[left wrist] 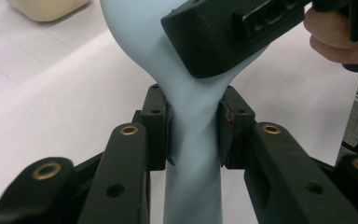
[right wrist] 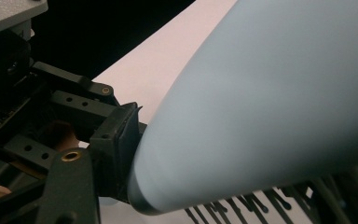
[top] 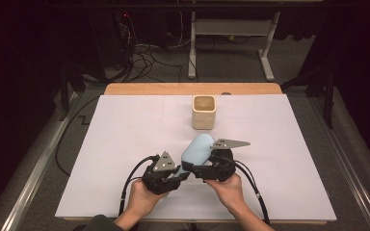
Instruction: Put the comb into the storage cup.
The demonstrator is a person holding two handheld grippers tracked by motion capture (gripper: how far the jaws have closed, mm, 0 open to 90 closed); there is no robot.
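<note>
A light blue brush [top: 196,148] with black bristles [right wrist: 242,207] is held just above the white table sheet [top: 125,134]. My left gripper [top: 180,175] is shut on its narrow handle [left wrist: 193,140], one pad on each side. My right gripper [top: 192,164] comes in from the right at the lower end of the wide head [right wrist: 270,107]. One of its pads [right wrist: 119,135] rests against the head's edge, and the brush hides the other jaw. In the left gripper view a right-gripper finger [left wrist: 223,37] lies across the head.
A cream square cup [top: 204,111] stands upright beyond the brush, near the far middle of the sheet, with its base showing [left wrist: 46,8]. A wooden table edge [top: 192,88] runs behind it. Cables [top: 250,183] trail from both grippers toward the near edge.
</note>
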